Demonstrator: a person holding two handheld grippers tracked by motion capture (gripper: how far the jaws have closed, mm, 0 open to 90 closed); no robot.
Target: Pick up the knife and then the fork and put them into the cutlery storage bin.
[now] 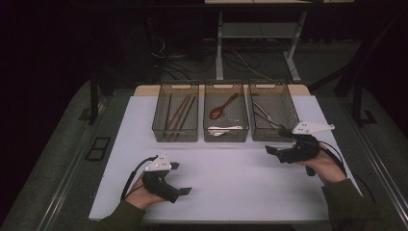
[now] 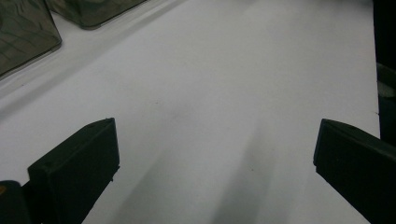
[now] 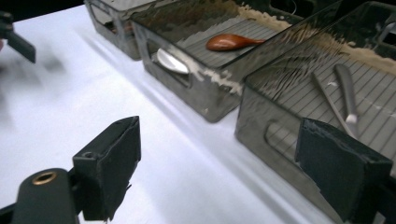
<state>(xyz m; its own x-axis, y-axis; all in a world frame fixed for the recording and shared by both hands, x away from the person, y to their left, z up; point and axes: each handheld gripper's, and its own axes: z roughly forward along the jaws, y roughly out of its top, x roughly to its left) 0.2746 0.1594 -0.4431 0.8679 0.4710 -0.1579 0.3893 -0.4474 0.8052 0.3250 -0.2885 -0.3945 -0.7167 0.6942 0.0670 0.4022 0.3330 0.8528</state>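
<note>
Three smoky see-through bins stand in a row at the back of the white table [image 1: 231, 178]. The left bin [image 1: 175, 113] holds chopsticks. In the middle bin [image 1: 226, 113] lie a brown wooden spoon [image 1: 221, 109] [image 3: 231, 42] and a white spoon [image 1: 222, 130] [image 3: 172, 61]. Metal cutlery [image 3: 346, 93] lies in the right bin [image 1: 273, 110]. My left gripper [image 1: 180, 178] [image 2: 215, 154] rests low at the front left, open and empty. My right gripper [image 1: 279, 141] [image 3: 219, 163] is open and empty just before the right bin's front wall.
Bin corners [image 2: 28, 32] show at the top left of the left gripper view. The left gripper's jaw [image 3: 16, 39] appears far off in the right gripper view. Beyond the table are a dark floor, cables and a desk frame [image 1: 255, 43].
</note>
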